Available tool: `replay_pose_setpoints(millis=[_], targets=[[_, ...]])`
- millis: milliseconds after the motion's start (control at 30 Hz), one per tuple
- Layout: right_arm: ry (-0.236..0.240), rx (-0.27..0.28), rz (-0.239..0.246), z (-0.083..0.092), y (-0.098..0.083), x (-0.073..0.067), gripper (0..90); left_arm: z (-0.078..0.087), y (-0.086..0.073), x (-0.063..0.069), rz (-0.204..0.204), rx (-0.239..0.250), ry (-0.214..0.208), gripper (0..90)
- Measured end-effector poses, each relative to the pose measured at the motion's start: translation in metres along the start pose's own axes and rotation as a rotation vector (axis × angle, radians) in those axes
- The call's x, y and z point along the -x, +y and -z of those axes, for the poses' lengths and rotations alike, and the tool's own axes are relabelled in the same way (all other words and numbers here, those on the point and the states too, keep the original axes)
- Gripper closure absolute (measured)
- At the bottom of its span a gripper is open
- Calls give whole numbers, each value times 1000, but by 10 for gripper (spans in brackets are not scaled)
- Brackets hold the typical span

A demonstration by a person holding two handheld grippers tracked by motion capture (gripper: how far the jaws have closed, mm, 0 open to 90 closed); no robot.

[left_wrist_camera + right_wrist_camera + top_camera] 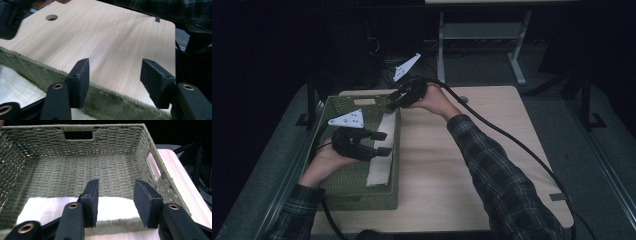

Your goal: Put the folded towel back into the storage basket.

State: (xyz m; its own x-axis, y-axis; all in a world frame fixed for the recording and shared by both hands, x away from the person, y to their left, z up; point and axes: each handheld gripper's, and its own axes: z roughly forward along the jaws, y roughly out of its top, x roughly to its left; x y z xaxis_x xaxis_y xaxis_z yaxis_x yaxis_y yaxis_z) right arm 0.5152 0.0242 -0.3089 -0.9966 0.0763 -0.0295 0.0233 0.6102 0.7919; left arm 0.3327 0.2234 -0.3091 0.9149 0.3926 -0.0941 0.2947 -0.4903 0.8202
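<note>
I count 2 grippers in my hands, left gripper (381, 143) & right gripper (393, 101), plus 1 green woven basket (343, 106), 1 white folded cloth (381, 161) inside it, and 1 wooden table (462, 160) w/ 1 round hole (51, 17).

Basket (357, 197) floor free beside towel (380, 162) (walls hem it); tabletop (462, 165) open.

A rough woven green basket (75, 170) holds soft white cloth (50, 210) on a smooth, matt wooden table (112, 45).
</note>
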Motion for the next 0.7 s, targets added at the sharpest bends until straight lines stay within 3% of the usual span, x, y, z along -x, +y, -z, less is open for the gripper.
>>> replay_pose_setpoints(millis=[300,700], targets=[[-20,-5,-12,29,-27,-6,485,-28,14,10,-2,-10,22,332],[-44,34,-51,75,-68,-12,441,-73,36,34,-52,-29,-16,290]])
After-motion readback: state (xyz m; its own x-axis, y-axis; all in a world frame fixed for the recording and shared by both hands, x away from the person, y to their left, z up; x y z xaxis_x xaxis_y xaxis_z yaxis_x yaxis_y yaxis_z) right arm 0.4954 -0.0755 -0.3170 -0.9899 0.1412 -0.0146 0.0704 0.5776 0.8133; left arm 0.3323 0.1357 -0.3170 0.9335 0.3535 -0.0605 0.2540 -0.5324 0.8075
